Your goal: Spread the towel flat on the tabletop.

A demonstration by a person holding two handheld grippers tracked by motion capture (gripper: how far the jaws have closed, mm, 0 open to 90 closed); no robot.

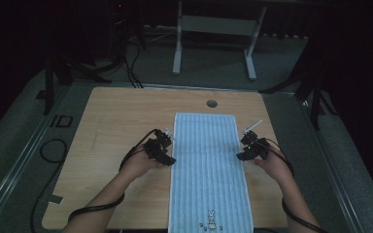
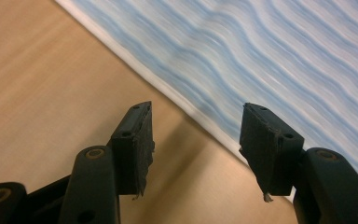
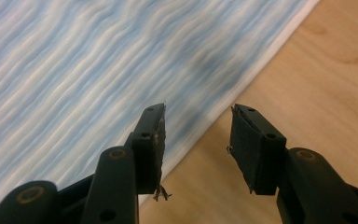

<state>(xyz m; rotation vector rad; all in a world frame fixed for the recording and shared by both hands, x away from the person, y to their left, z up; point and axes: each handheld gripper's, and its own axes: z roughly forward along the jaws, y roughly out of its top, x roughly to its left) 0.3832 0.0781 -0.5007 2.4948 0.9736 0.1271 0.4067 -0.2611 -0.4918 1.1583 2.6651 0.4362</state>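
Observation:
A blue-and-white striped towel (image 1: 206,165) lies flat lengthwise down the middle of the wooden table (image 1: 116,126), with a small rabbit print near its front end. My left gripper (image 1: 167,138) hovers at the towel's left edge. In the left gripper view the left gripper (image 2: 196,140) stands open above the towel's white hem (image 2: 168,88), nothing between its pads. My right gripper (image 1: 246,137) hovers at the towel's right edge. The right gripper (image 3: 196,140) is open over the towel's border (image 3: 242,88), holding nothing.
A round cable hole (image 1: 211,103) sits in the table behind the towel. Black cables (image 1: 53,150) trail off the left side onto the floor. A grey metal stand (image 1: 213,39) rises beyond the table's far edge.

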